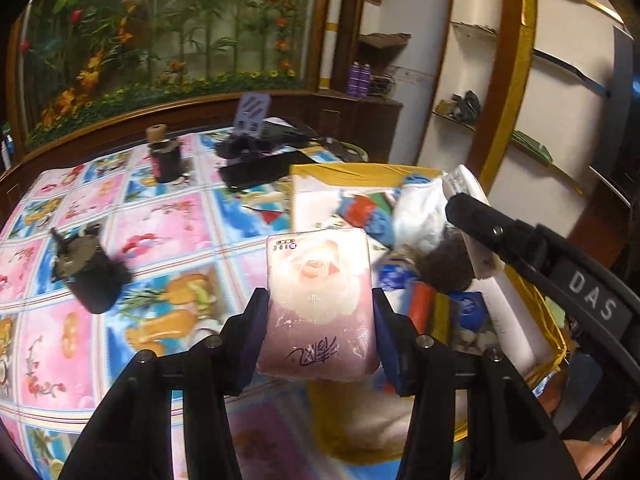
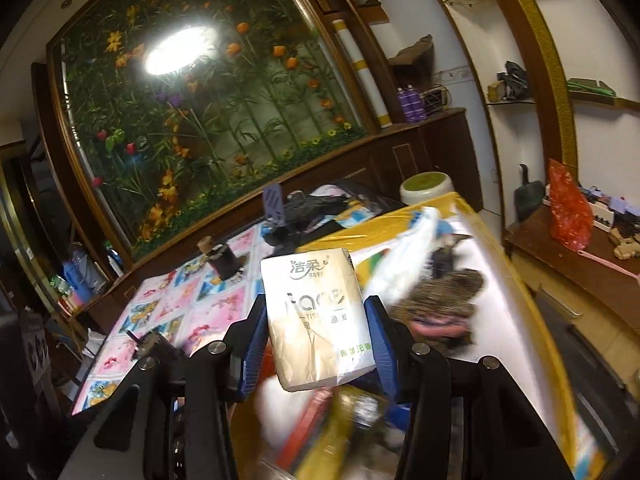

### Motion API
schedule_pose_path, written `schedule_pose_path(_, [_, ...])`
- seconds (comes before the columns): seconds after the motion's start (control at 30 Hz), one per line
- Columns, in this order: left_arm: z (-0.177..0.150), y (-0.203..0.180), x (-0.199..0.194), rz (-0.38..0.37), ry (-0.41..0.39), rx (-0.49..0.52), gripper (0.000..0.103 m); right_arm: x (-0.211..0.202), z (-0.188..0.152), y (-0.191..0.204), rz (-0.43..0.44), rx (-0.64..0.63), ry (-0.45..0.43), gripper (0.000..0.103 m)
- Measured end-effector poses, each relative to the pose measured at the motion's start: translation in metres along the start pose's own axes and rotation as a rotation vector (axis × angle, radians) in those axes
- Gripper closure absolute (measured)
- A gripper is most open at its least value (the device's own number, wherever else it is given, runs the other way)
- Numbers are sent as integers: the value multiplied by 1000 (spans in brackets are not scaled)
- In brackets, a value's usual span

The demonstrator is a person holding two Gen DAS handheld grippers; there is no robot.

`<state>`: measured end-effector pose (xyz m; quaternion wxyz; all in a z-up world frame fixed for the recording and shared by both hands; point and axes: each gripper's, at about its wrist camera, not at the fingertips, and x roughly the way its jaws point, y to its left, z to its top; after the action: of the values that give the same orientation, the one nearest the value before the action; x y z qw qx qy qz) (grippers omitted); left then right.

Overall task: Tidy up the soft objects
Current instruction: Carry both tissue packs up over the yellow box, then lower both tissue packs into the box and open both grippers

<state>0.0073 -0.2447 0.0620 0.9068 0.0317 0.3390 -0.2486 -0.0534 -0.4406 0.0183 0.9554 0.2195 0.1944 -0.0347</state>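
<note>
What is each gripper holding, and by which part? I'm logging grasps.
Left gripper: pink tissue pack, clamped across its long sides. Right gripper: beige tissue pack, likewise by its sides.

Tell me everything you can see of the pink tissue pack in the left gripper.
The pink tissue pack is a soft, glossy plastic-wrapped packet, printed with a pale rose and dark script near its lower end. It looks full and unopened. The left gripper has its jaws closed on its two long sides, holding it above the patterned tablecloth, beside the yellow-edged box. Nothing else touches it.
</note>
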Motion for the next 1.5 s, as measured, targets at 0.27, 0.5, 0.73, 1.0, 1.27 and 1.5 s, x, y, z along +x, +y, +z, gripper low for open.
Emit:
schedule_pose_path(0.27, [-8,-35,10,-5,0,97,54,-23,-9,-51,-107,41,17,52])
schedule_pose_path(0.5, [-13,-36,21,26,12,126,54,-25,-16,-63,-124,70,15,51])
schedule_pose_path(0.73, [-19,-43,23,48,6,176,54,-14,-15,-57,-130,70,52,51])
schedule_pose_path(1.0, [-22,-46,25,58,9,195,54,-3,-15,-52,-150,51,96,51])
schedule_pose_path(1.27, [-22,-46,26,57,11,197,53,3,-14,-47,-173,32,117,51])
schedule_pose_path(1.5, [-22,-46,26,58,12,197,53,7,-17,-44,-188,17,138,51])
